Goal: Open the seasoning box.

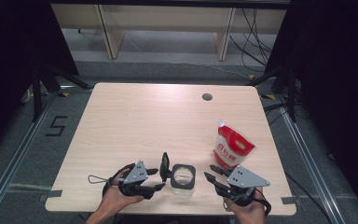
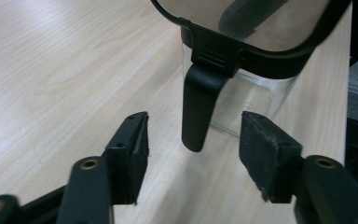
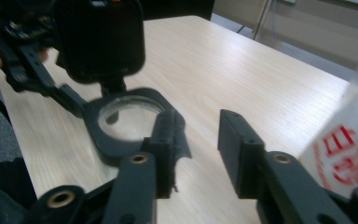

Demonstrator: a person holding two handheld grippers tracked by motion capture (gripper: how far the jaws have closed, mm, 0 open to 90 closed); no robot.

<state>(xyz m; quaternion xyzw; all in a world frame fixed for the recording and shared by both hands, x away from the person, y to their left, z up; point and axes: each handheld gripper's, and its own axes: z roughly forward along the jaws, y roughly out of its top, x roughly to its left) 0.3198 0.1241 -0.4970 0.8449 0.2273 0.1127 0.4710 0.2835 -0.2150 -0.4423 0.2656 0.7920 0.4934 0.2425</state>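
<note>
A clear glass jar (image 1: 183, 178) with a black square rim stands near the front edge of the desk (image 1: 135, 121), between the person's two hands. Its black lid (image 1: 165, 166) is swung up and stands on edge at the jar's left side. The left tool (image 1: 156, 179) sits just left of the jar, its jaws spread wide and holding nothing. In the left gripper view, the left tool (image 2: 193, 144) faces the jar (image 2: 242, 100) close up: a black clasp tab (image 2: 198, 109) hangs down from the rim and its lower end lies in the gap between the two jaws, with daylight on either side, so neither jaw touches it. The right tool (image 1: 213, 173) lies just right of the jar, also spread open and empty, resting low over the desk. In the right gripper view, the right tool (image 3: 196, 140) points across the desk with the jar's open mouth (image 3: 128, 116) beyond its left jaw and the left tool (image 3: 42, 79) farther behind it. A red-and-white pouch (image 1: 231, 149) stands on the desk just beyond the right tool, near but apart from it, and shows at the right edge of the right gripper view (image 3: 349, 154).
</note>
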